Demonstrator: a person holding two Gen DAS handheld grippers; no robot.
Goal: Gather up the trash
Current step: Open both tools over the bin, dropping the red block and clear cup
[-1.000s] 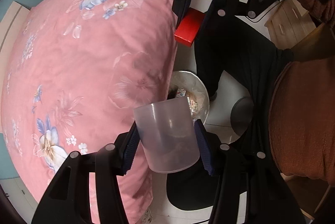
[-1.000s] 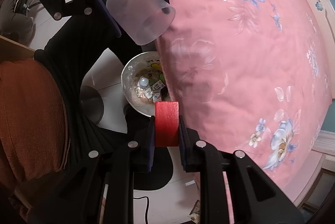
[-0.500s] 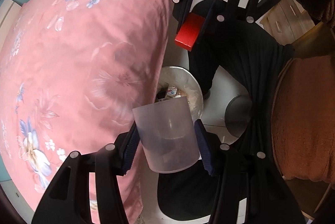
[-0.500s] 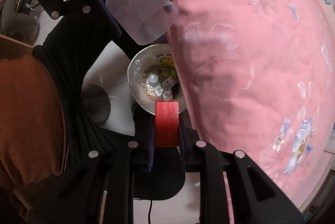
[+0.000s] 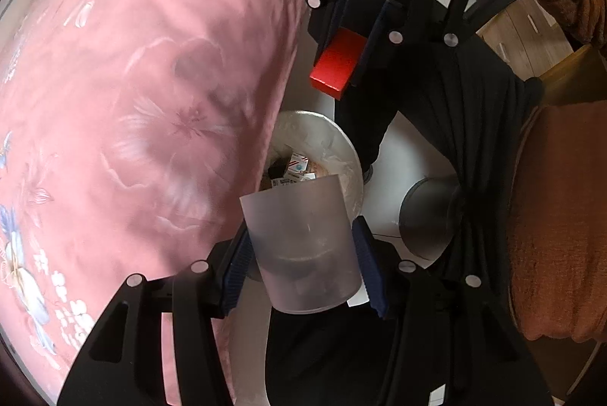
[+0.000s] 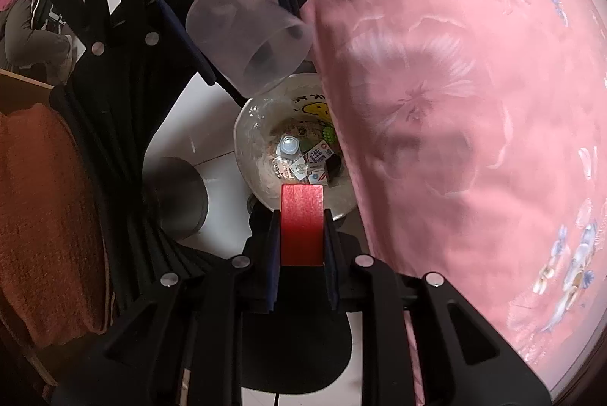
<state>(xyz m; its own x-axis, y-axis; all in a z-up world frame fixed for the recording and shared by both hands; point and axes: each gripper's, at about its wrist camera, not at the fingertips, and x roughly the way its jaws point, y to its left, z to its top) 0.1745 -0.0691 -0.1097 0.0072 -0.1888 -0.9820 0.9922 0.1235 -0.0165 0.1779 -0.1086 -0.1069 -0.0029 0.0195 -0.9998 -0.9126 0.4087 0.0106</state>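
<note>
I am holding the translucent plastic cup (image 5: 303, 246) clamped in the left gripper (image 5: 303, 254) jaws and the red box (image 6: 302, 224) in the right gripper (image 6: 302, 239) jaws, centring both over the lined trash bin (image 6: 250, 137) by the bed's (image 6: 455, 102) edge before releasing.

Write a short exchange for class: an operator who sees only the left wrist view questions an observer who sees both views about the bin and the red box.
Operator: The cup in my left gripper hides much of the bin. What lies inside?
Observer: Among the wrappers, a bottle with a pale blue cap.
Operator: Where does the red box in the right gripper sit against the bin?
Observer: Seen from the right wrist, its far end overlaps the bin's near rim.
</note>
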